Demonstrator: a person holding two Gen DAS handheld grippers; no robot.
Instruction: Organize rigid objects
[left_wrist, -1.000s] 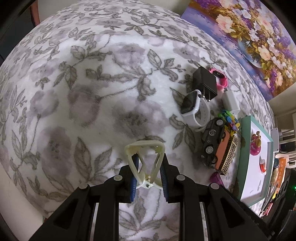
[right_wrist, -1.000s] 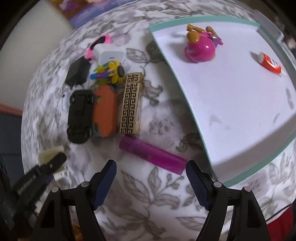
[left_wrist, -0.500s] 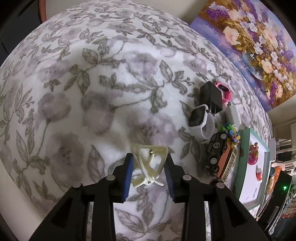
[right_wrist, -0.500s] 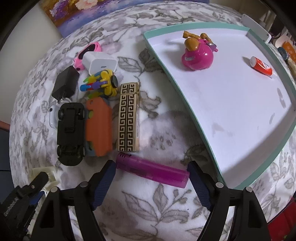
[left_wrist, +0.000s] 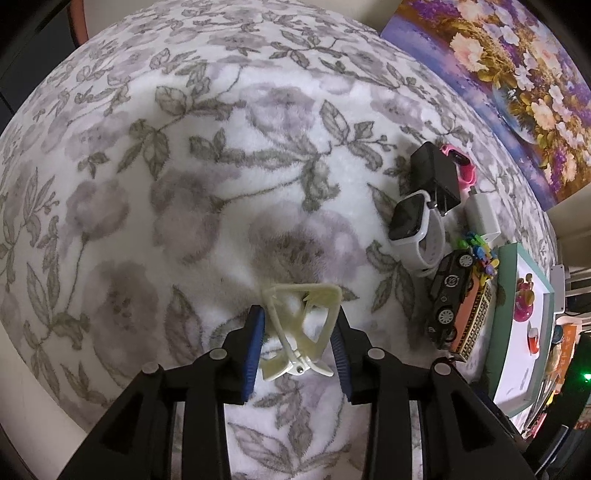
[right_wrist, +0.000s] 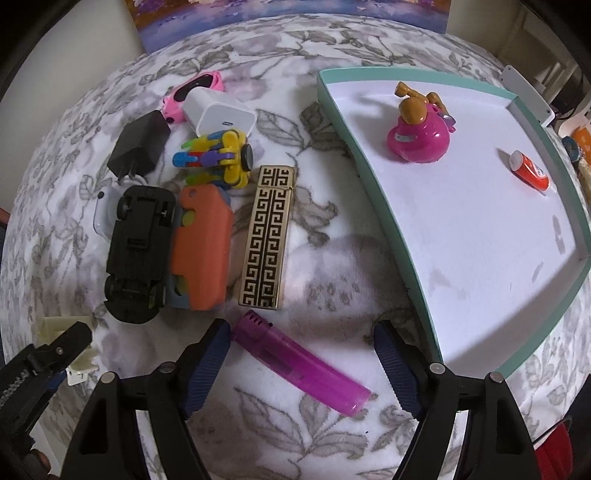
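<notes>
Left gripper (left_wrist: 297, 341): closed on a cream plastic clip (left_wrist: 301, 328), held between the blue pads (left_wrist: 255, 347) above the floral blanket (left_wrist: 184, 184). Right gripper (right_wrist: 301, 363): spread wide and empty, straddling a purple lighter (right_wrist: 301, 363) that lies flat on the blanket, near the corner of the teal-rimmed tray (right_wrist: 369, 206). The tray already carries a pink toy (right_wrist: 419, 138) and a small orange tube (right_wrist: 530, 171). A black toy car (right_wrist: 138, 254), an orange case (right_wrist: 203, 247), a gold patterned lighter (right_wrist: 266, 236) and chargers lie in a cluster left of the tray. Step in hand, apparently: picking up items for the tray. The next move likely calls for lowering and closing across the purple lighter's narrow width, then carrying it over the rim.
</notes>
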